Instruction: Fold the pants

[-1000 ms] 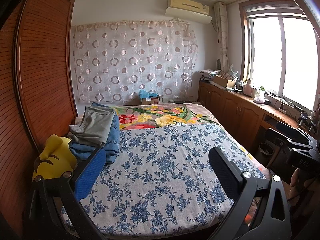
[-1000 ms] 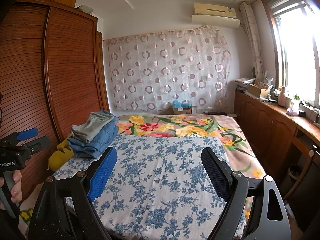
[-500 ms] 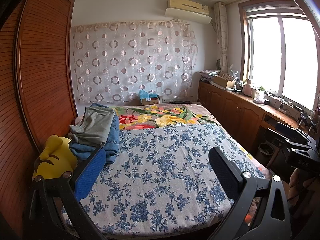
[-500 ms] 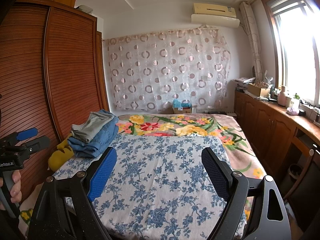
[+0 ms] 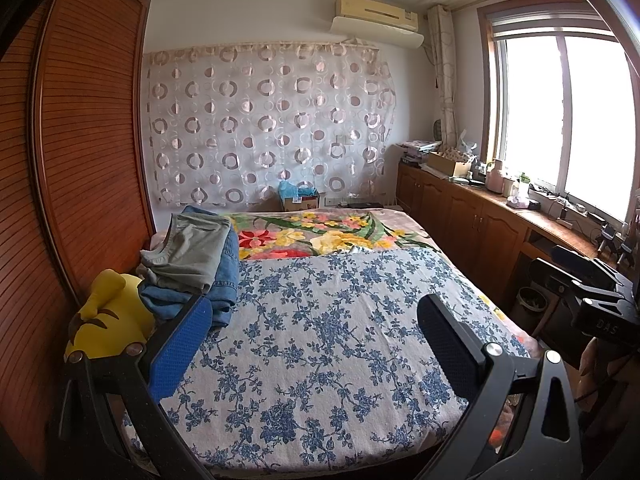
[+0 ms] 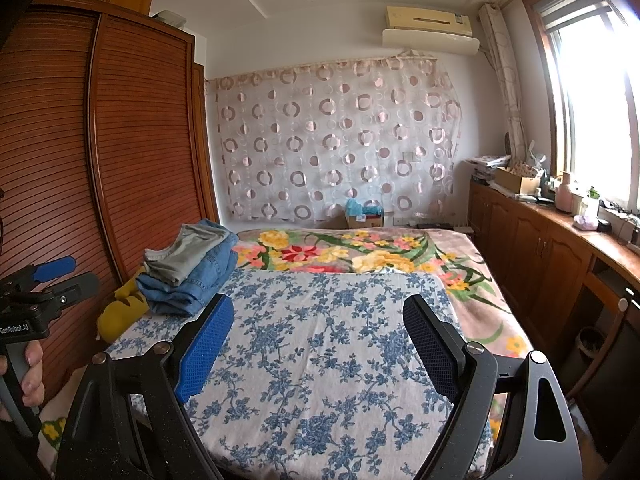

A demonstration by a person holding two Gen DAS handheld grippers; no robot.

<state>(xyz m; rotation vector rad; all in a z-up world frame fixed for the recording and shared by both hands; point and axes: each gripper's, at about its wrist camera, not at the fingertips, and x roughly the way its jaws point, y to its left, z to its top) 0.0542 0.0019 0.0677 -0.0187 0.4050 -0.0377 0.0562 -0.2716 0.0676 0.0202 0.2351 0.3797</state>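
A pile of pants lies at the bed's left side by the wardrobe: grey-green pants [image 5: 192, 256] on top of blue jeans [image 5: 226, 280]. The same pile shows in the right wrist view, grey pants [image 6: 188, 250] over jeans [image 6: 200, 280]. My left gripper [image 5: 316, 320] is open and empty, held above the near end of the bed, short of the pile. My right gripper [image 6: 316, 320] is open and empty above the bed's near end. Each gripper shows at the edge of the other's view: the left [image 6: 52, 276], the right [image 5: 592, 280].
The bed carries a blue-flowered sheet [image 5: 328, 340] over a floral blanket [image 5: 320, 236]. A yellow plush toy [image 5: 108, 320] lies by the pile. A wooden wardrobe [image 5: 88, 160] stands left, low cabinets [image 5: 480, 232] with clutter run under the window, and a bin [image 5: 532, 300] stands beside the bed.
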